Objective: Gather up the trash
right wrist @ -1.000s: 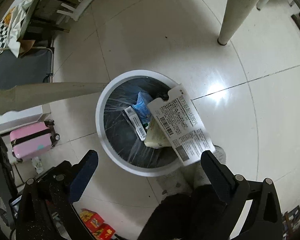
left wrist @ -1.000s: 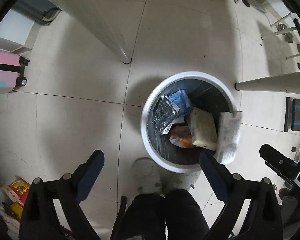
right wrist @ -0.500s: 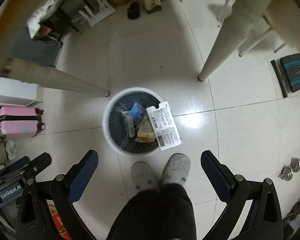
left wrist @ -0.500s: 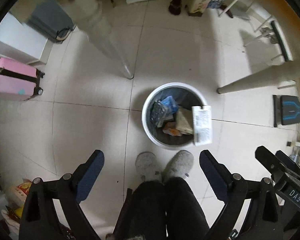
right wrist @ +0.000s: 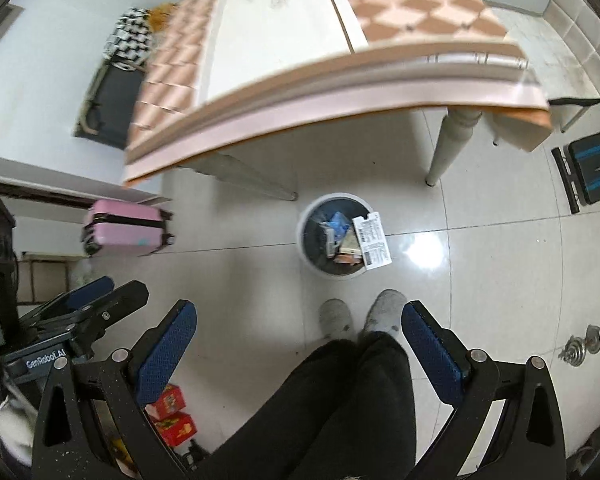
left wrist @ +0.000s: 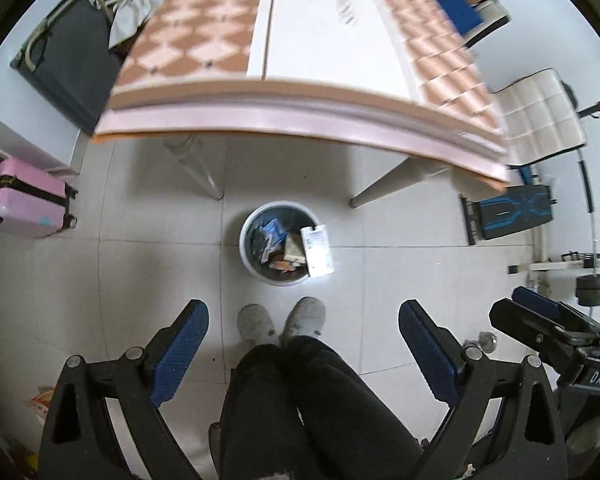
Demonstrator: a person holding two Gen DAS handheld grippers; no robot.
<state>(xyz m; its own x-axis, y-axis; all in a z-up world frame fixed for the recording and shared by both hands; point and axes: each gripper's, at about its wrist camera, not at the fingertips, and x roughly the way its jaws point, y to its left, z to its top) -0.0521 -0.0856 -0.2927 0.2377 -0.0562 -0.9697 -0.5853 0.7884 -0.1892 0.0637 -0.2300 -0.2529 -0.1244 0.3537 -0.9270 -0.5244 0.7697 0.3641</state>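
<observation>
The trash bin (left wrist: 247,254), a white round one lined with a dark bag, stands on the tiled floor (left wrist: 100,280) well ahead of and below both grippers, between their spread fingers in each wrist view. Inside it lie crumpled wrappers (left wrist: 270,236) (blue, silvery and orange among them), and a white printed carton (left wrist: 318,246) leans over the rim on the side nearer the right gripper, one end poking out past the edge.

The left gripper (left wrist: 302,356) is held high above the floor, jaws wide apart and empty. The right gripper (right wrist: 298,354) is likewise wide and carries nothing.

Just below the bin in both views are the person's grey slippers (left wrist: 282,320) and dark trousers (left wrist: 300,400), directly under the grippers. Beyond the bin, farther from the grippers, the worktop (left wrist: 308,92) with its orange-checked cloth juts out, blurred. A pink suitcase (left wrist: 24,204) stands far off to the left gripper's left side, and red boxes (right wrist: 172,416) lie on the floor close under the right gripper's left finger.
</observation>
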